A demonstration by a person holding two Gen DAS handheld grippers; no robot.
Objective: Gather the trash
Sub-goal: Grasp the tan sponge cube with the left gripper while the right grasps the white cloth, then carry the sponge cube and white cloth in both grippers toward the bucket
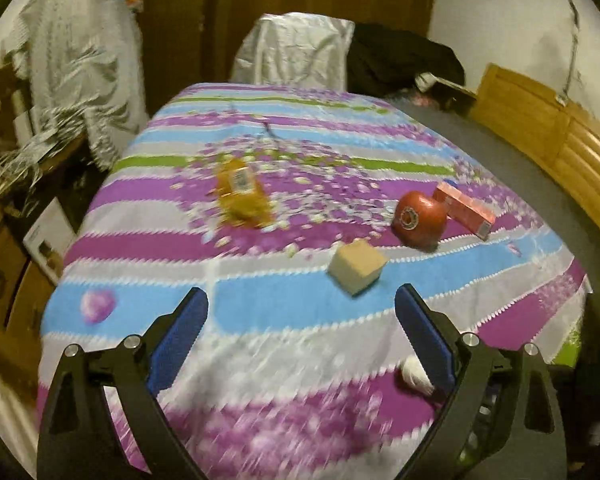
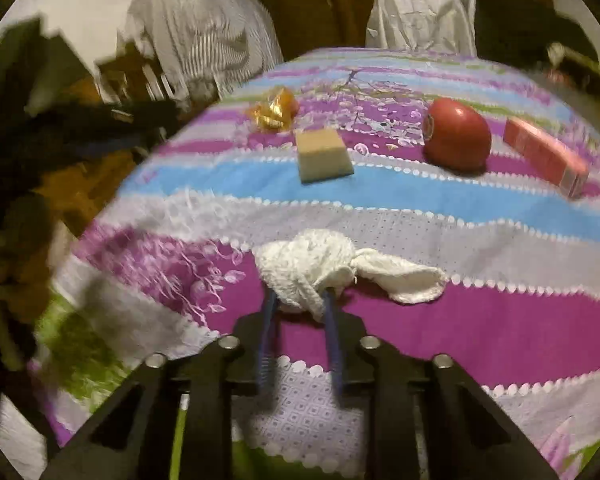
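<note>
A crumpled white tissue (image 2: 320, 264) lies on the striped purple, blue and grey tablecloth (image 2: 460, 320) near the front edge. My right gripper (image 2: 299, 304) is shut on its near end, the blue pads pinching the wad. The same tissue (image 1: 414, 374) shows beside the right finger in the left wrist view. My left gripper (image 1: 302, 296) hangs open above the cloth with nothing between its fingers. Farther back sit a crinkled yellow wrapper (image 1: 242, 196) (image 2: 274, 110), a tan block (image 1: 356, 266) (image 2: 324, 154), a red round fruit (image 1: 420, 218) (image 2: 456, 140) and a pink carton (image 1: 466, 208) (image 2: 544, 154).
A chair under a white cover (image 1: 296, 52) stands at the table's far end, with a dark garment (image 1: 400, 60) beside it. Wooden furniture (image 1: 540, 132) runs along the right. Boxes and a striped hanging cloth (image 1: 72, 60) crowd the left side.
</note>
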